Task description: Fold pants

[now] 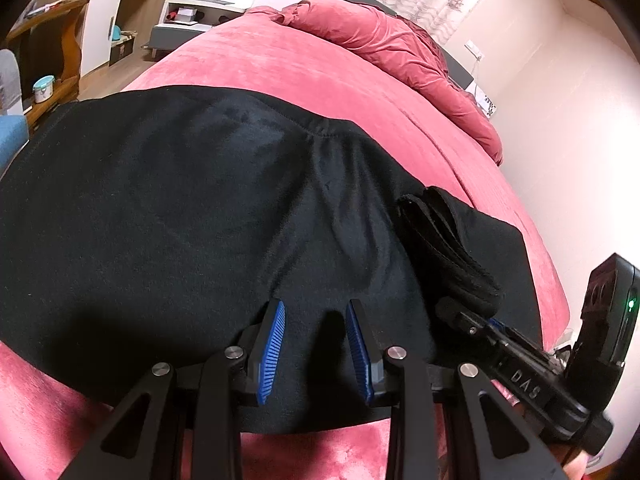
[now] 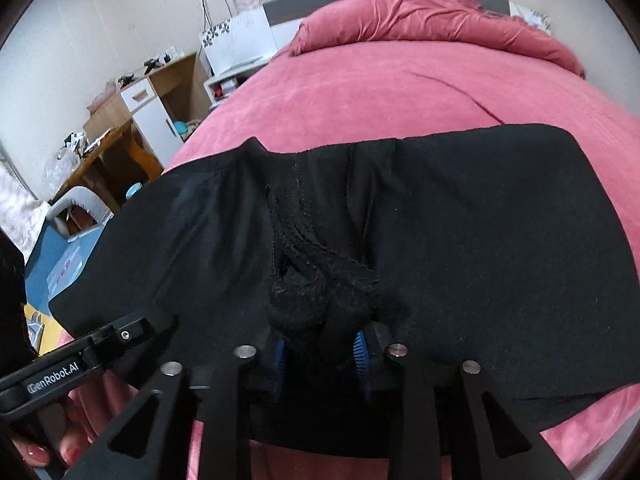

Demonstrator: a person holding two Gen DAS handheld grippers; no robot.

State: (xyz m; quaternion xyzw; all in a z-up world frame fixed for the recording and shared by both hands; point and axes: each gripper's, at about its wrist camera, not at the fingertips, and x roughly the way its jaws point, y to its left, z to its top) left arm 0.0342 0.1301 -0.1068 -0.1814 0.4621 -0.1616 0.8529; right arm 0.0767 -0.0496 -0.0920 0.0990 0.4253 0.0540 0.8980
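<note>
Black pants (image 1: 180, 200) (image 2: 480, 220) lie spread across the pink bed (image 1: 320, 80). My left gripper (image 1: 316, 305) rests low over the flat cloth near its front edge. It is open, with blue pads (image 1: 276, 344) apart and nothing pinched. A thick bunched strip of the pants (image 2: 320, 280) (image 1: 444, 240) runs up into my right gripper (image 2: 320, 336) (image 1: 452, 308). The bunch fills the gap and covers the tips of the blue pads (image 2: 360, 356), so the gripper is shut on it. The left tool's housing (image 2: 80, 352) shows at lower left, held by a person's fingers (image 2: 60, 452).
A rolled pink duvet (image 1: 380, 48) (image 2: 440, 20) lies along the head of the bed. Left of the bed stand a nightstand (image 1: 196, 12), a white and wood cabinet (image 2: 152, 108), a wooden desk (image 2: 104, 156) and a blue box (image 2: 60, 256). A wall (image 1: 560, 100) is close on the right.
</note>
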